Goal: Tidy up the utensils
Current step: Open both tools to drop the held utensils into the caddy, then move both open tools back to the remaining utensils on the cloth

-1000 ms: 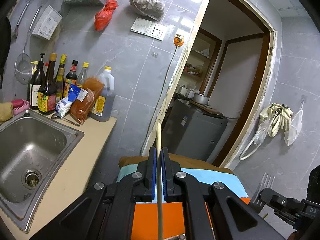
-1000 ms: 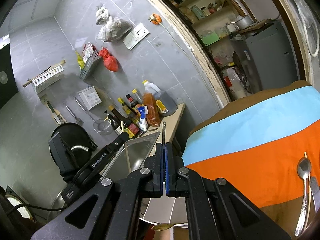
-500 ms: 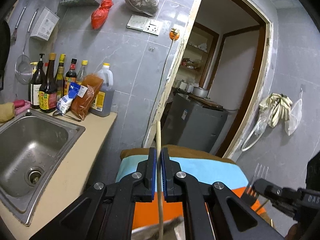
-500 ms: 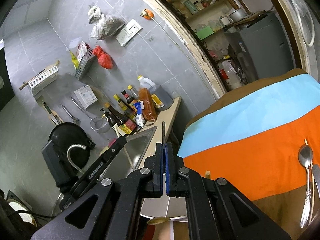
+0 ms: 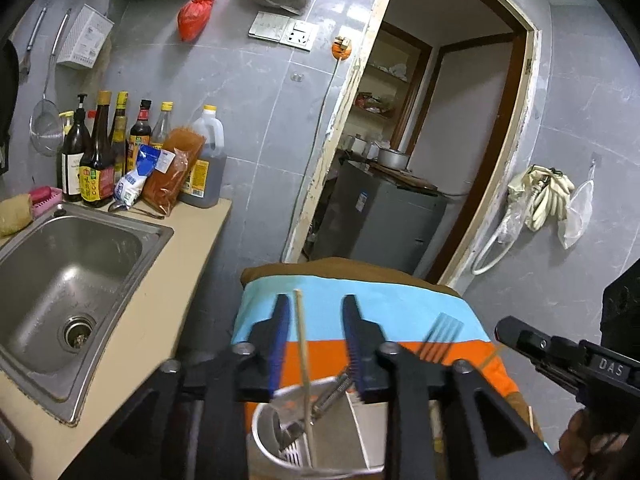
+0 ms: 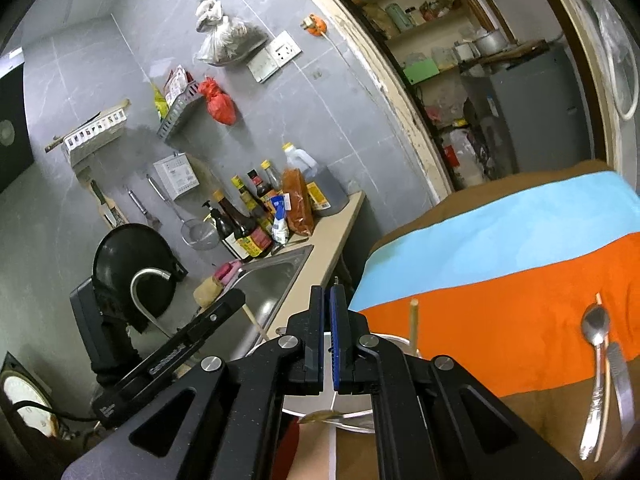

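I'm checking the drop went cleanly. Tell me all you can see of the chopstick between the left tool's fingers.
The chopstick is a thin, pale stick that looks like wood or bamboo. It stands nearly upright with its lower end inside the metal utensil holder and its blunt top above the rim. The left tool is open around it, fingers apart on either side, not touching. The right-wrist view shows its top too.

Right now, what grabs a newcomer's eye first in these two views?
The left gripper stands open over a metal utensil holder, with a wooden chopstick upright in it. The right gripper is shut on a fork beside the holder. A spoon lies on the orange-and-blue striped cloth.
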{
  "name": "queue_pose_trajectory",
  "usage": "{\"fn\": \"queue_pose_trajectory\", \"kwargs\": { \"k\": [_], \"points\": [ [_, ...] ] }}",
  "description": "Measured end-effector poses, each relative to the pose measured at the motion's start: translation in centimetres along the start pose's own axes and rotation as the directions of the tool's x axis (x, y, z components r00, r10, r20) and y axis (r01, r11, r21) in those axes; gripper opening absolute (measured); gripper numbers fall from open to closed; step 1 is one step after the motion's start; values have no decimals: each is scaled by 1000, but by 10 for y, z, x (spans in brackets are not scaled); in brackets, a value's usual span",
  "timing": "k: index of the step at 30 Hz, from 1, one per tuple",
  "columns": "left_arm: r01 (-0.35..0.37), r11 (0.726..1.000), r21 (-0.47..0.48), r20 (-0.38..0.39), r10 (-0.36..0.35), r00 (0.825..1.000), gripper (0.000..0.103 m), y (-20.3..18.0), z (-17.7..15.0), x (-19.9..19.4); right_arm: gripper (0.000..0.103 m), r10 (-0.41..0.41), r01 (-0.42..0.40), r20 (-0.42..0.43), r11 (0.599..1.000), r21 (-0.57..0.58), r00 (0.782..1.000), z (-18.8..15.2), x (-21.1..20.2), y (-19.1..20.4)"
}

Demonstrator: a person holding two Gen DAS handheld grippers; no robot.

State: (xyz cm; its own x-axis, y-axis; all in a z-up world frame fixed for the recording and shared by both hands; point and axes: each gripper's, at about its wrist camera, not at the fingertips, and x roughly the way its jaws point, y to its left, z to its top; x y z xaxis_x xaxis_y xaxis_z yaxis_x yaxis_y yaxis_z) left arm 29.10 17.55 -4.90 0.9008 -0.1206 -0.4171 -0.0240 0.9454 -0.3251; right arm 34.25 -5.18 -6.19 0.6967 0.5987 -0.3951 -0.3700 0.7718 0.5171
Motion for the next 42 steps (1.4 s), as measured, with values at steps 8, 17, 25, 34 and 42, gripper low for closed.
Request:
{"fn": "queue_pose_trajectory", "kwargs": {
  "k": [8,17,25,34,42],
  "points": [
    [29,999,46,15,-30,999,74,-25,8,-24,48,-106,112,128,993,-44,986,14,-53,3],
    [2,992,127,66,-10,998,101,-75,11,-46,83,-281,321,261,939,-123,923,28,-122,-5],
    [-1,980,198,82,-16,996,102,-128,-2,-52,98,-404,493,361,847,-199,840,42,-174,-13],
    [31,968,250,64,-48,997,102,-186,-25,-42,99,-481,557,326,805,-204,814,45,-209,-50],
    [66,961,267,-8,-66,998,102,-226,-51,-19,99,-538,569,210,812,-132,816,38,-223,-123]
  ]
}}
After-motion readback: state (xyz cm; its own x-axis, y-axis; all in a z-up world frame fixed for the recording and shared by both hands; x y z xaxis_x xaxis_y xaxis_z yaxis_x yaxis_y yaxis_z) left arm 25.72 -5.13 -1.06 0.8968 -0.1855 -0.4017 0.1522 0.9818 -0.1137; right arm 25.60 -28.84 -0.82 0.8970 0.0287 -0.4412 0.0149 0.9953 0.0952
